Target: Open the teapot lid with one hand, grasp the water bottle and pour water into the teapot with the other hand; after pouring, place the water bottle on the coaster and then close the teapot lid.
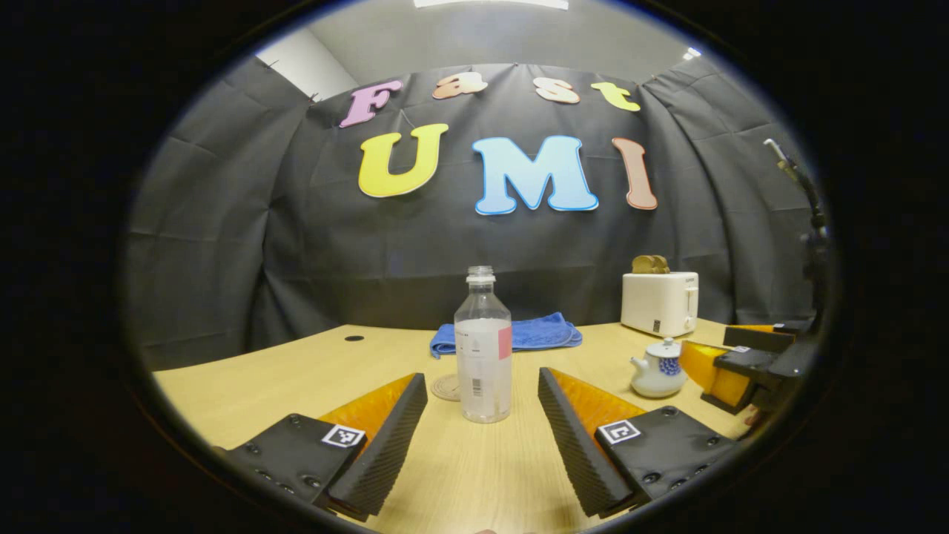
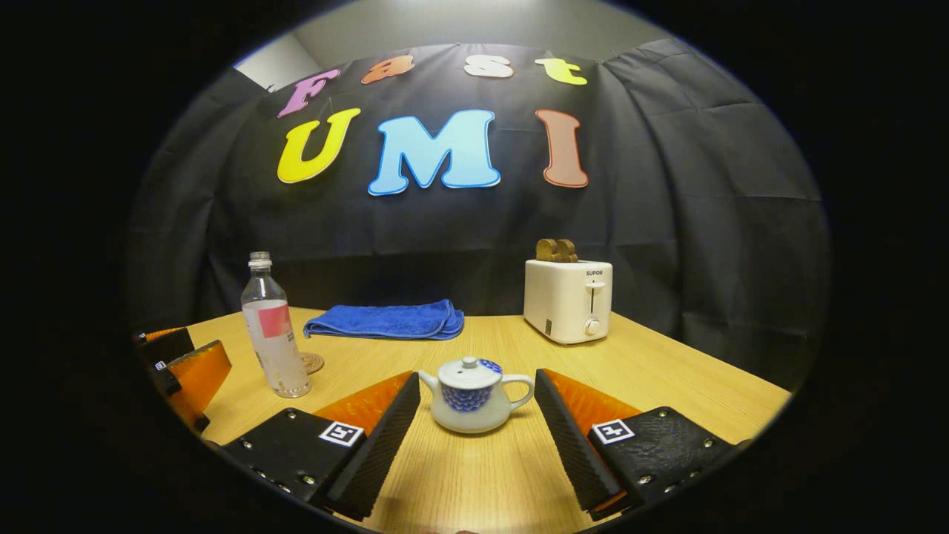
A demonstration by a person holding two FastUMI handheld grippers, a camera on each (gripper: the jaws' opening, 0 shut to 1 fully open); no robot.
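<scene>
A clear water bottle (image 1: 483, 348) with a white cap stands upright on the wooden table, just ahead of my open left gripper (image 1: 482, 415), whose fingers lie on either side of it without touching. A round woven coaster (image 1: 447, 387) lies right behind the bottle to its left. The small white teapot (image 2: 472, 395) with blue flowers has its lid on and sits ahead of my open right gripper (image 2: 478, 411), between the fingers' lines. In the right gripper view the bottle (image 2: 274, 330) and coaster (image 2: 313, 362) stand at the left, beside the left gripper (image 2: 185, 371). The teapot (image 1: 657, 368) also shows in the left gripper view, next to the right gripper (image 1: 741, 363).
A folded blue cloth (image 2: 387, 320) lies at the back of the table (image 2: 667, 371). A white toaster (image 2: 568, 300) with bread in its slots stands at the back right. The black cloth wall closes the far side.
</scene>
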